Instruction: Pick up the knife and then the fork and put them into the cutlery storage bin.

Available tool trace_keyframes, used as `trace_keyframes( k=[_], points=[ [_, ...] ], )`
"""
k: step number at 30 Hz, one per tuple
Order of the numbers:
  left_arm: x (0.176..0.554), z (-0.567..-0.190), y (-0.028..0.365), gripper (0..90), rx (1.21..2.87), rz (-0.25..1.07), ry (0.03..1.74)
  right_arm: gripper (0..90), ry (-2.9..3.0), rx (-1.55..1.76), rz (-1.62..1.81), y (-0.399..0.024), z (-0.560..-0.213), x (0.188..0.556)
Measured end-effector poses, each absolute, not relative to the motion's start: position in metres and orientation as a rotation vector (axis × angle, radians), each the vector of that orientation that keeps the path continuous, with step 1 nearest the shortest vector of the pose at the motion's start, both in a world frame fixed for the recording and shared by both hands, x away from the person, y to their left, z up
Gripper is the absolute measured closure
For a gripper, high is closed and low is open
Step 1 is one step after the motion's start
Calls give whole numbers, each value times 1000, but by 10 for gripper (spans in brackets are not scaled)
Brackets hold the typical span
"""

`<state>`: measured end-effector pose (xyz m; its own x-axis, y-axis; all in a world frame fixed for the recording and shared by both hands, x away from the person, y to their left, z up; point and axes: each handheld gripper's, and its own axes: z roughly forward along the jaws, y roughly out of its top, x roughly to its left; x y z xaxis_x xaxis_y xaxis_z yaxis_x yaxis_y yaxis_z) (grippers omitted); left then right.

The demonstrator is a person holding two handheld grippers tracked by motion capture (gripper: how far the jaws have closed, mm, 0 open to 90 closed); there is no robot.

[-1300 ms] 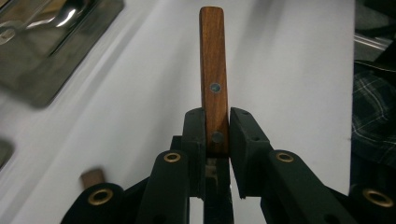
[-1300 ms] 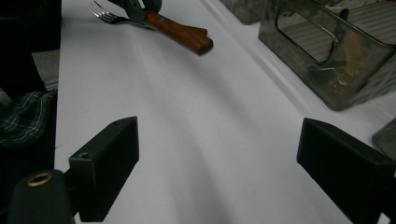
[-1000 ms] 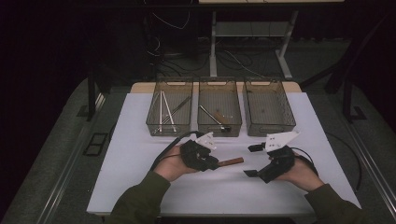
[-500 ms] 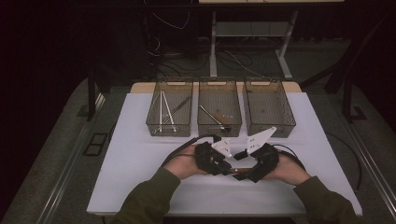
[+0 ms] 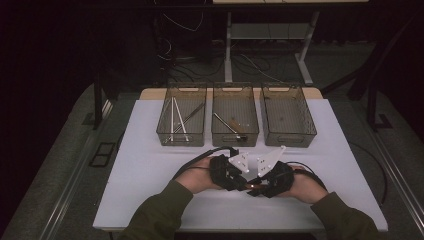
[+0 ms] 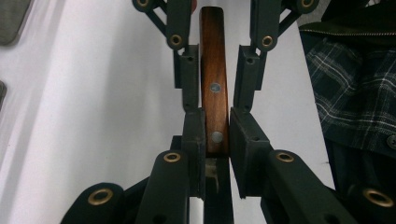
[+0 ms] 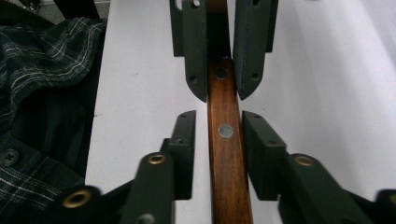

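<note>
A brown wooden handle [image 6: 214,56] with metal rivets lies level just above the white table, between two grippers that face each other. My left gripper [image 6: 215,126] is shut on one end of it, pads against its sides. My right gripper [image 7: 219,119] straddles the other end [image 7: 229,177]. Its jaws have just been closing, and a thin gap still shows beside one pad. In the high view the left gripper [image 5: 246,181] and right gripper [image 5: 256,186] meet tip to tip near the table's front edge, hiding most of the handle.
Three mesh bins stand in a row at the back: the left bin [image 5: 160,132] holds pale sticks, the middle bin [image 5: 216,131] several utensils, and the right bin [image 5: 310,131] looks bare. Cables trail from both grippers. The person's plaid shirt [image 6: 355,93] is close behind.
The two hands have come together at the table's front middle. The right gripper's jaws, wide before, have slid over the handle's free end and narrowed around it. The left grip is unchanged.
</note>
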<state>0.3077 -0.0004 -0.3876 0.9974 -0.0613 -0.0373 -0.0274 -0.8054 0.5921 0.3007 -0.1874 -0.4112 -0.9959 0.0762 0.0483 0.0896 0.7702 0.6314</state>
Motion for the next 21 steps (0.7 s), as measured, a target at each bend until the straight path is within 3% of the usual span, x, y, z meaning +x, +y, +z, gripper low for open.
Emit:
trace_keyframes(
  k=[3,15,18,21],
  points=[
    [307,-388,-1,764,2502,-76,-76,738,-2944,-135,-1044,-188,-412,300],
    [306,-390,3,742,2484,-57,-87,758,-2937,-154,-1035,-186,-412,297],
    [309,-391,9,585,2468,-30,-29,758,-2957,-189,-1019,-189,-412,298],
    [313,-389,23,515,2408,-42,49,758,-2962,-228,-1021,-194,-413,300]
  ],
)
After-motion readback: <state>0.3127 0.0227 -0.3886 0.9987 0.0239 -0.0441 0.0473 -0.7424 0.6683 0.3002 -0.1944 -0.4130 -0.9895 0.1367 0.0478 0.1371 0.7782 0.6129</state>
